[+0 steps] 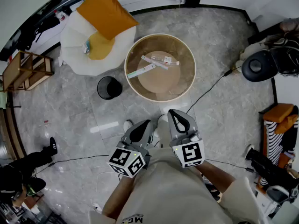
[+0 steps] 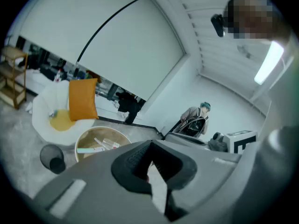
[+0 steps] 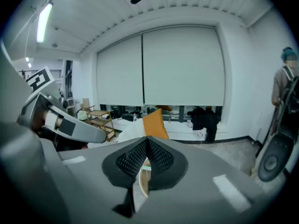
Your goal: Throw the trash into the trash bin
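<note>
Both claws are held low and close to the person's body, short of the bench's near edge, side by side and not touching.

Left claw: in the left gripper view its tips are pressed together with nothing between them, only a thin sliver of gap lower down. Right claw: same in the right gripper view, tips pressed together and empty. The marker cubes face up toward the head camera.

The round bench has a raised pale rim. The trash lies on it toward the far-left edge:
- a long flat pack with a green end, lying slantwise
- a clear wrapper just beside it toward the far edge, overlapping or touching its end; cannot tell which

Both also show in the left gripper view, inside the bench rim.

The trash bin, black and round, stands on the floor just beside the bench's left edge, open top up; contents cannot be made out. It is also in the left gripper view.

A white seat beyond the bin carries an orange cushion and a yellow cushion. A black cable runs over the floor off the bench's right edge.
</note>
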